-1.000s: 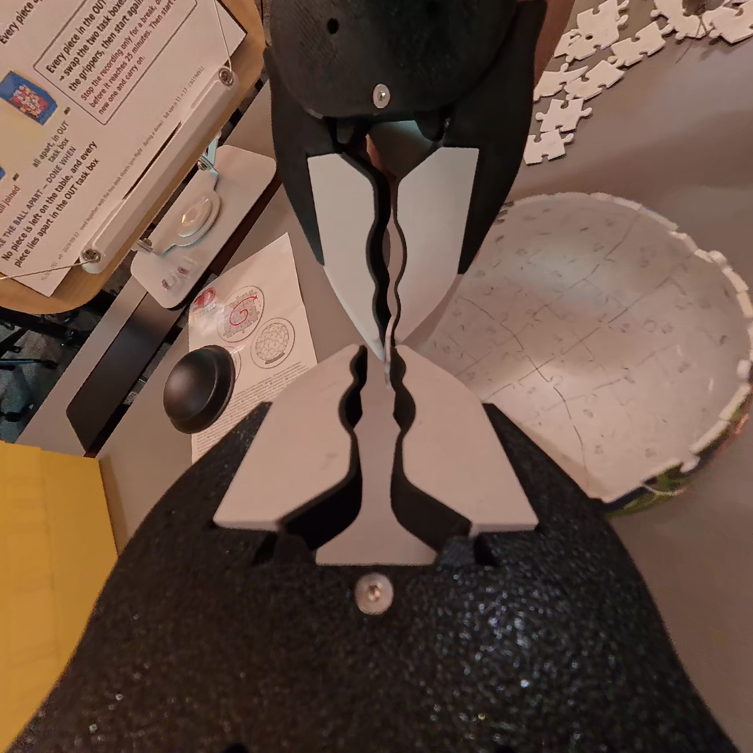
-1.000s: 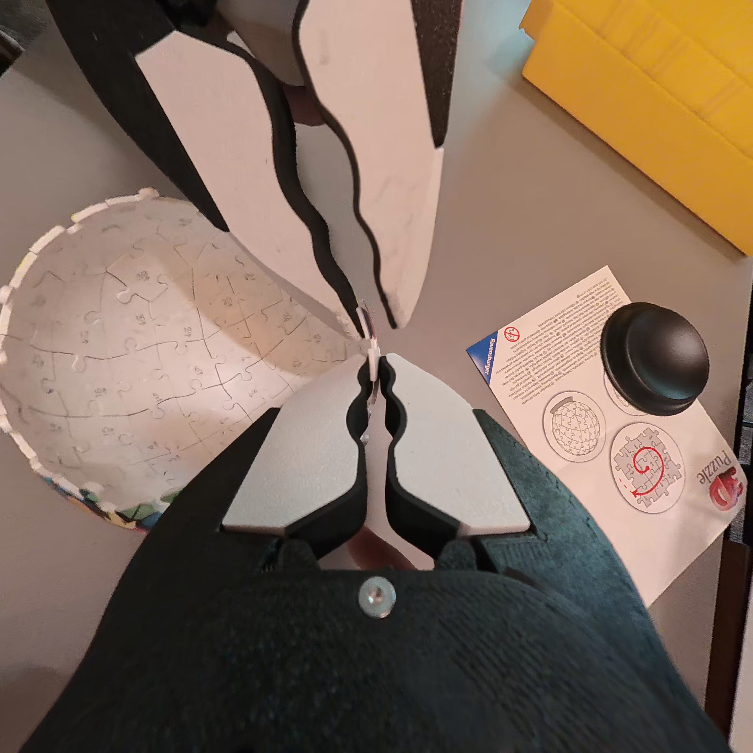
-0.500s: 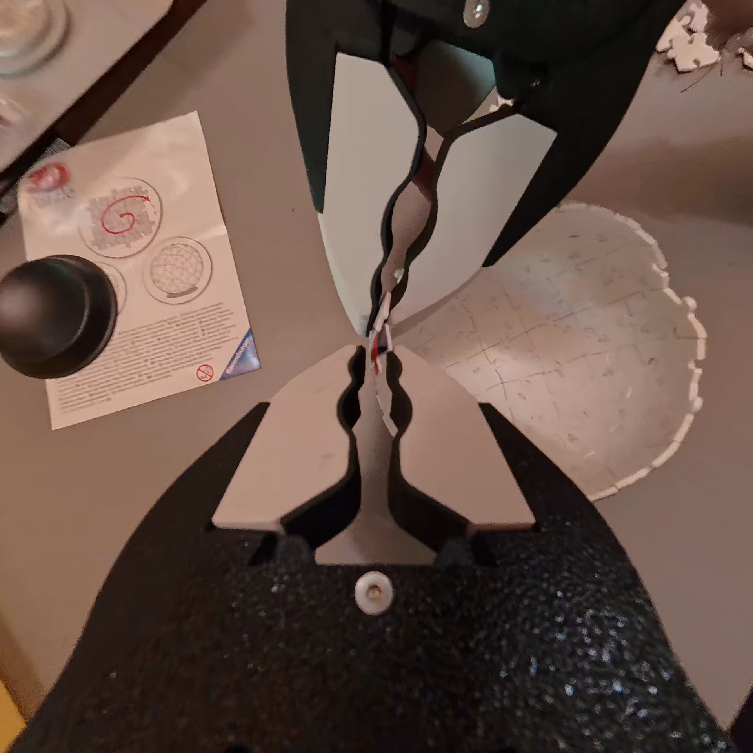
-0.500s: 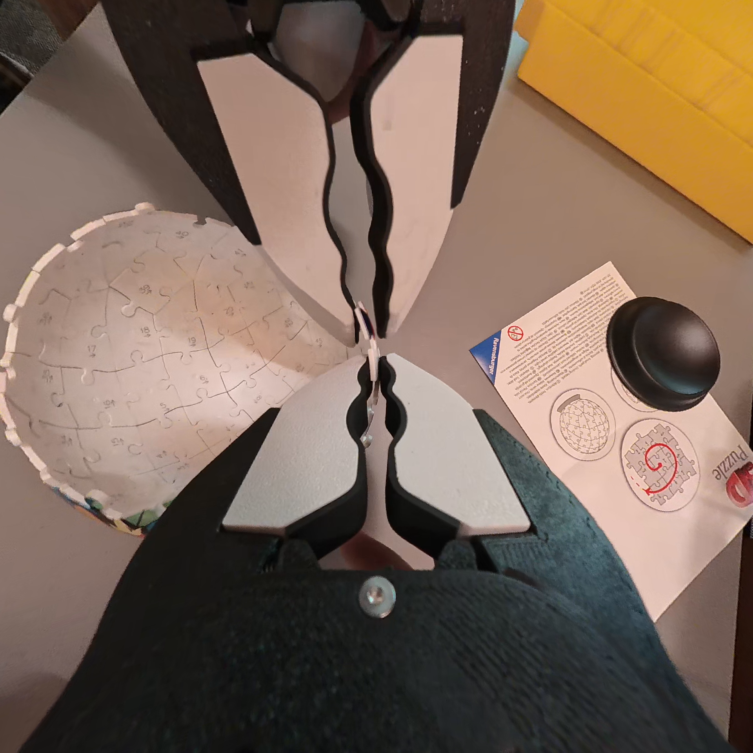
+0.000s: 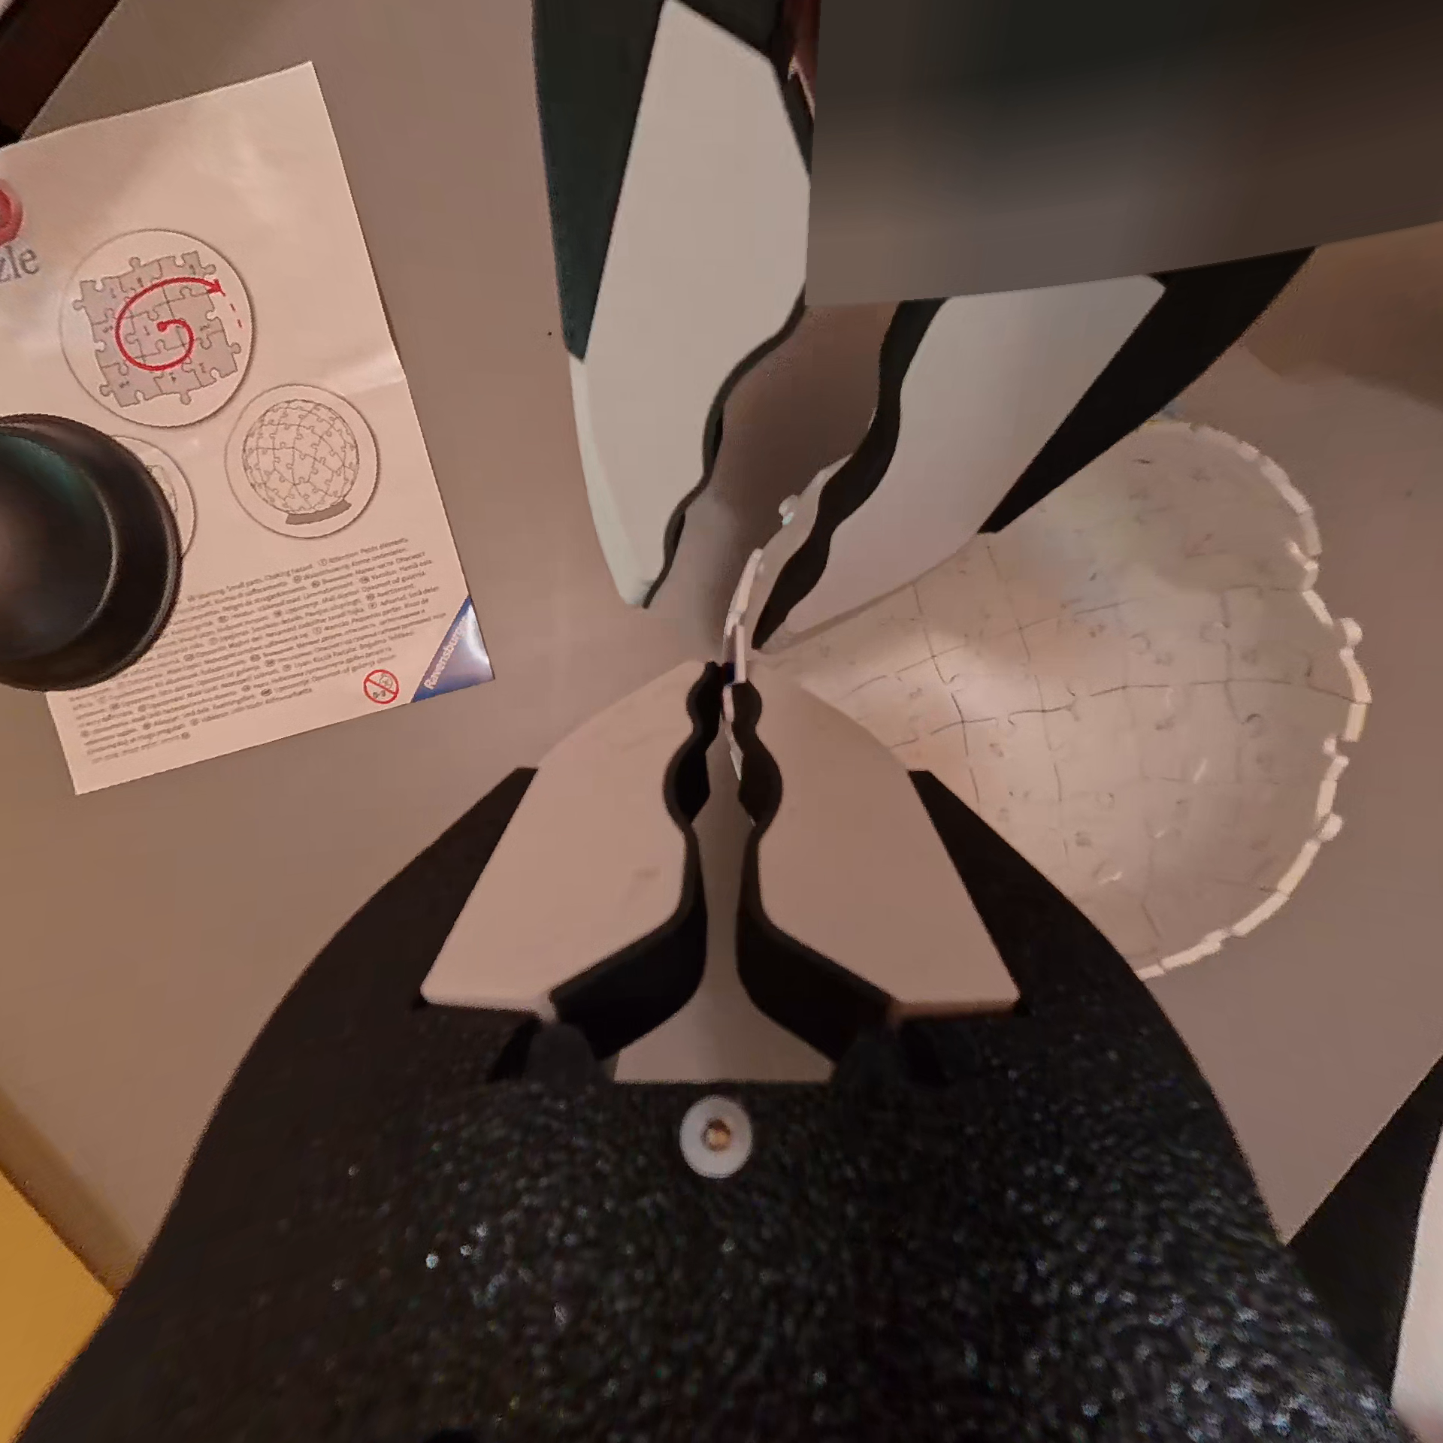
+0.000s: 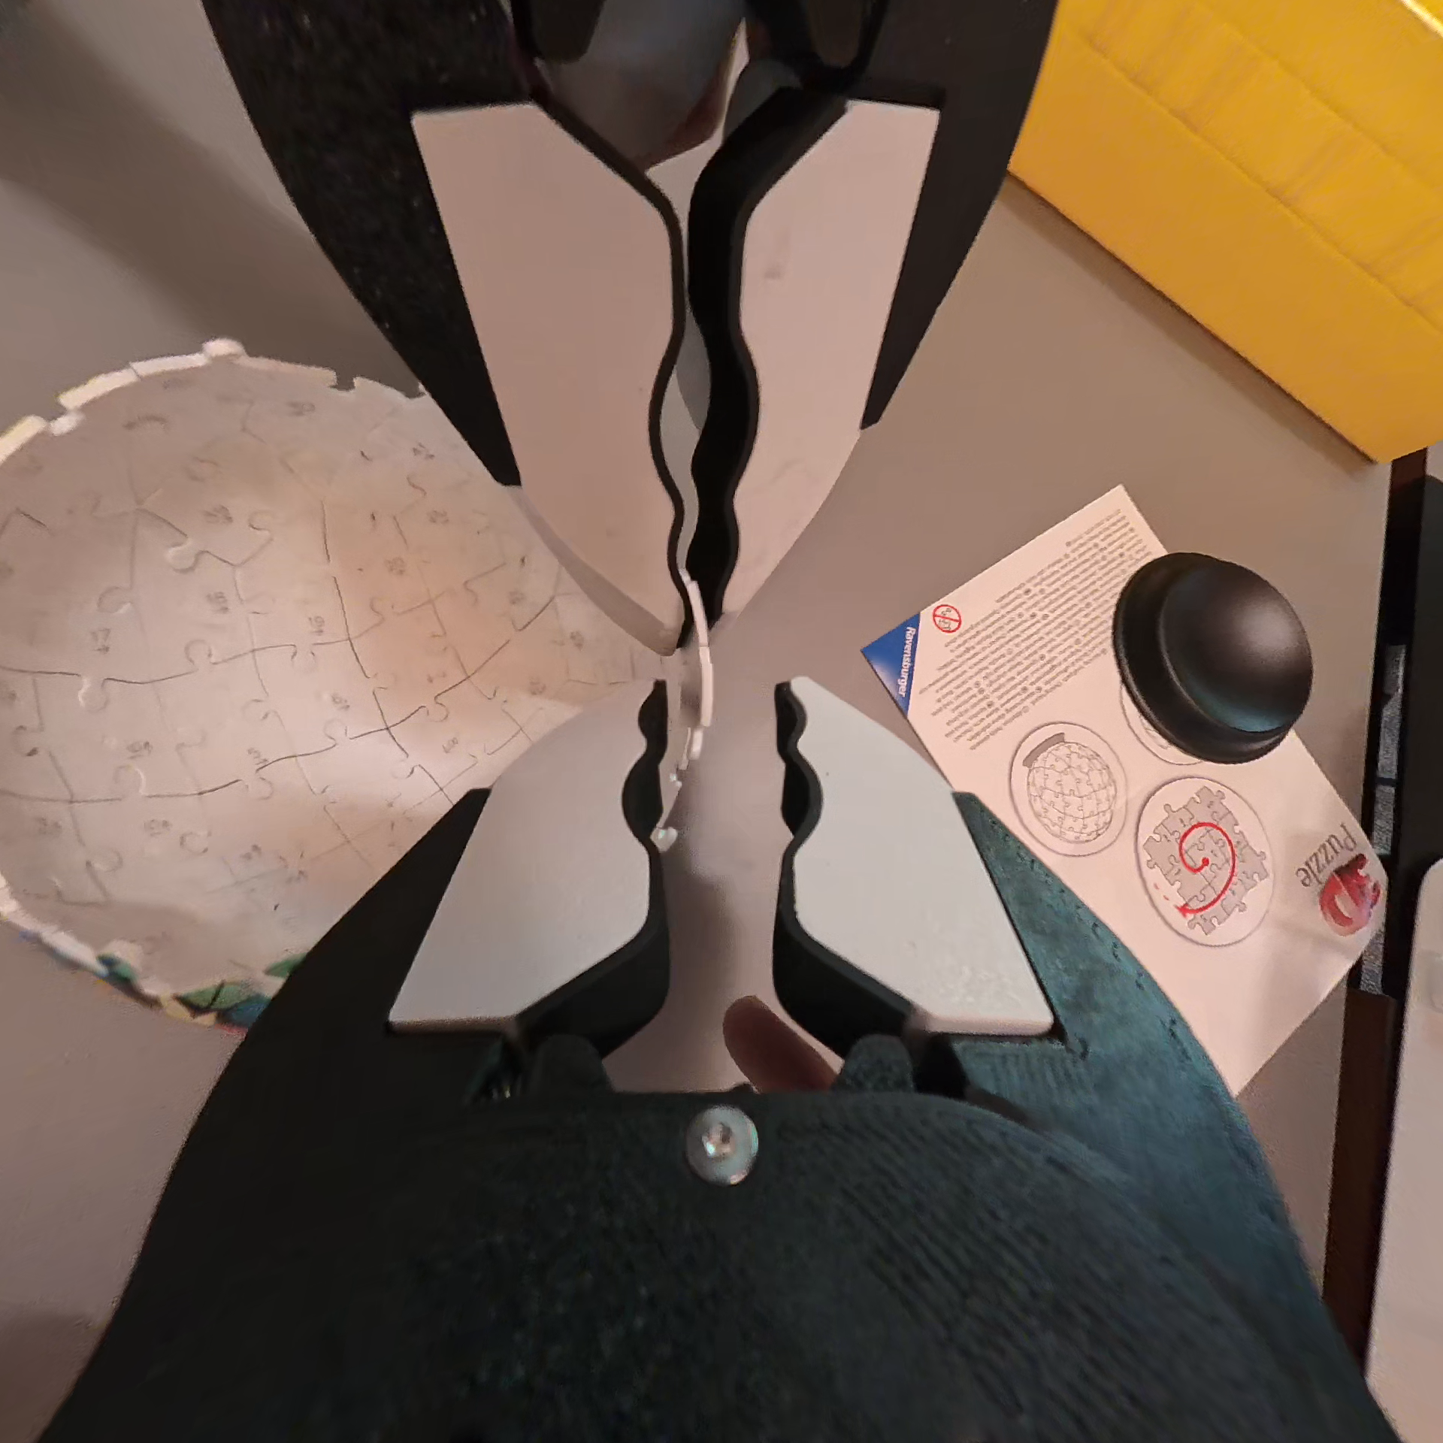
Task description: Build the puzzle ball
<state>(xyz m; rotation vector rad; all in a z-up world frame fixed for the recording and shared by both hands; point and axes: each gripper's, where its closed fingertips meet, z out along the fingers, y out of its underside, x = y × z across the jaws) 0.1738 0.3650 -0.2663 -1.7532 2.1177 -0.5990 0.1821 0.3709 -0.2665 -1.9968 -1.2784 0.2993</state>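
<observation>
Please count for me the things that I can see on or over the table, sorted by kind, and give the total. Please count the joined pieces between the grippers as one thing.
Grippers: 2, left gripper, right gripper
Joined puzzle pieces: 1
Half-built puzzle ball: 1
Black stand: 1
Instruction sheet: 1
Yellow box: 1
Total: 7

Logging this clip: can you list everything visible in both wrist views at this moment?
half ball shell: one, white inside, coloured outside, on the table beside the tools
piece strip: one, white, edge-on, number of pieces unclear, in the air between the tools
leaflet: one, white, flat on the table
stand: one, black, round, on the leaflet
box: one, yellow, table edge
table: one, grey
fingertip: one, behind the right tool's jaws
left tool: shut on the piece strip
right tool: open, the strip against one finger
</observation>
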